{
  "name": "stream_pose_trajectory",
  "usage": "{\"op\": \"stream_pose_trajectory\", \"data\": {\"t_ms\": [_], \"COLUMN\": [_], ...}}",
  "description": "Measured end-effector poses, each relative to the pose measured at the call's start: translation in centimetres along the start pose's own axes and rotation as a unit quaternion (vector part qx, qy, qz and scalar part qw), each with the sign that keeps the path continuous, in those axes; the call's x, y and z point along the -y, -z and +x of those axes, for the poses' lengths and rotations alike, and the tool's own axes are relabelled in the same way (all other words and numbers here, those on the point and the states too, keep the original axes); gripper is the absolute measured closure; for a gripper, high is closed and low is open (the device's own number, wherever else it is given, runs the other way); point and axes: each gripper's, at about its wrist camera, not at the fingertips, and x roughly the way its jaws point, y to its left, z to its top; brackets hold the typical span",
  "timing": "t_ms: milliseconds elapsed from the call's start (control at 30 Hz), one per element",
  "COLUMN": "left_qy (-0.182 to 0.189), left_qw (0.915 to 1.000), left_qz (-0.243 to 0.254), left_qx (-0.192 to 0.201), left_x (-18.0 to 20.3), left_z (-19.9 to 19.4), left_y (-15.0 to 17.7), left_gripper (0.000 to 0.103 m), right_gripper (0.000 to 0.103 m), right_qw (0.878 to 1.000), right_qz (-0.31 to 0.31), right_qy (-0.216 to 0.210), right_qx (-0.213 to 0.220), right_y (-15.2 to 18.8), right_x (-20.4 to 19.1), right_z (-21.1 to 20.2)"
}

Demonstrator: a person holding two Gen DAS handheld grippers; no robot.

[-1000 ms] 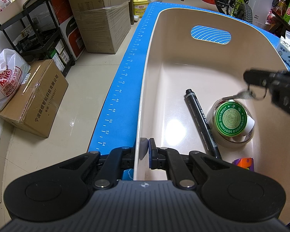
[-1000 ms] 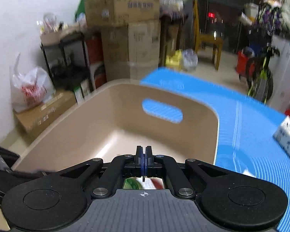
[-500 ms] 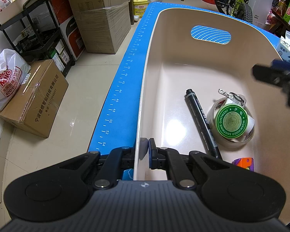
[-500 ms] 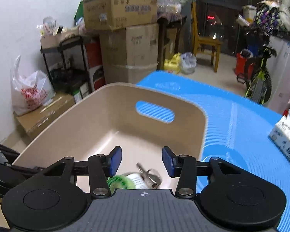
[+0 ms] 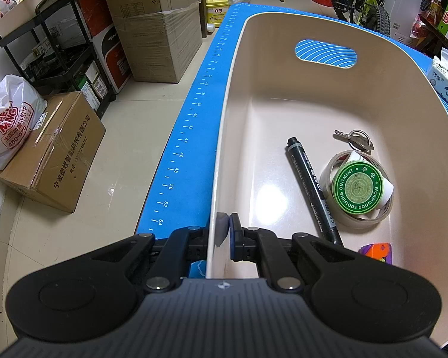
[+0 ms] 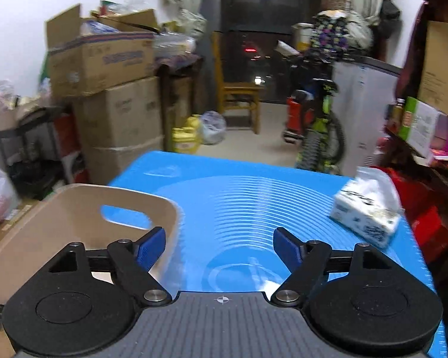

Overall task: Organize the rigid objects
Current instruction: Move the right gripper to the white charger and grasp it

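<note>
A blue mat carries the beige bin. The left gripper pinches the bin's near wall at 6 o'clock. Inside lie tape, tin, marker and keys at 1 o'clock. The right gripper – jaws just opening, now wide – holds nothing above the mat.

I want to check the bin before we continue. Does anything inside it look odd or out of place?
Nothing looks spilled or damaged. One oddity: the green ointment tin sits inside the clear tape roll rather than on the beige bin floor. The marker and keys lie flat beside them.
</note>
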Motion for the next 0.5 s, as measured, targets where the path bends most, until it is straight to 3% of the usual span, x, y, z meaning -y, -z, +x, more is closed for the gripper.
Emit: {"op": "stream_pose_trajectory", "data": {"t_ms": [500], "left_qy": [-0.001], "left_qw": [1.0], "left_qz": [0.002], "left_qx": [0.0], "left_x": [0.0], "left_z": [0.0], "left_y": [0.0], "left_gripper": [0.094], "right_gripper": [0.021], "right_qw": [0.992], "right_qz": [0.002], "right_qy": [0.074], "right_qx": [-0.102], "right_y": [6.2], "right_x": [3.2], "right_z": [8.7]}}
